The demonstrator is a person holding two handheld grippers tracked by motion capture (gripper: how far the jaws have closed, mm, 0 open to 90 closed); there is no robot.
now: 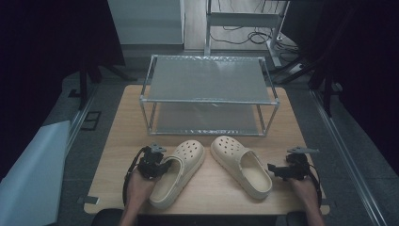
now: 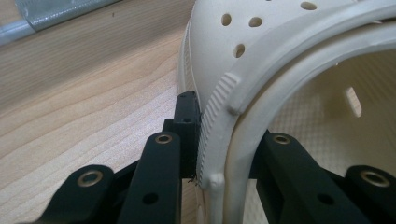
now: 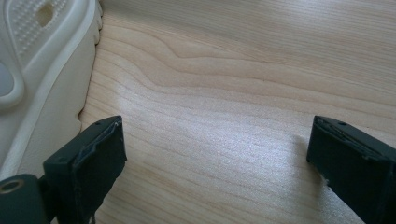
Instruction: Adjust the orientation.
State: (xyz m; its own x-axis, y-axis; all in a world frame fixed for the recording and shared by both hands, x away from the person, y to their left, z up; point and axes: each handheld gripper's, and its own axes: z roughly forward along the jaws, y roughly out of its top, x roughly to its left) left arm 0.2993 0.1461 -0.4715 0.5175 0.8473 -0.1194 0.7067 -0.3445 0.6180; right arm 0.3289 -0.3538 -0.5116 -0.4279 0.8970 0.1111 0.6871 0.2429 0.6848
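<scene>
Wooden tabletop (image 1: pixel 117 141): left gripper (image 2: pixel 210 140) jaws clamp the left clog (image 1: pixel 181 170) side wall between them, ready for lifting; right gripper (image 3: pixel 215 154) jaws stand apart, right clog (image 1: pixel 242 165) just outside one jaw.

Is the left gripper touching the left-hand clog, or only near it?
Touching. In the left gripper view, the left gripper has its jaws shut on the side wall of the left clog, one outside, one inside, pressed against the rim.
</scene>
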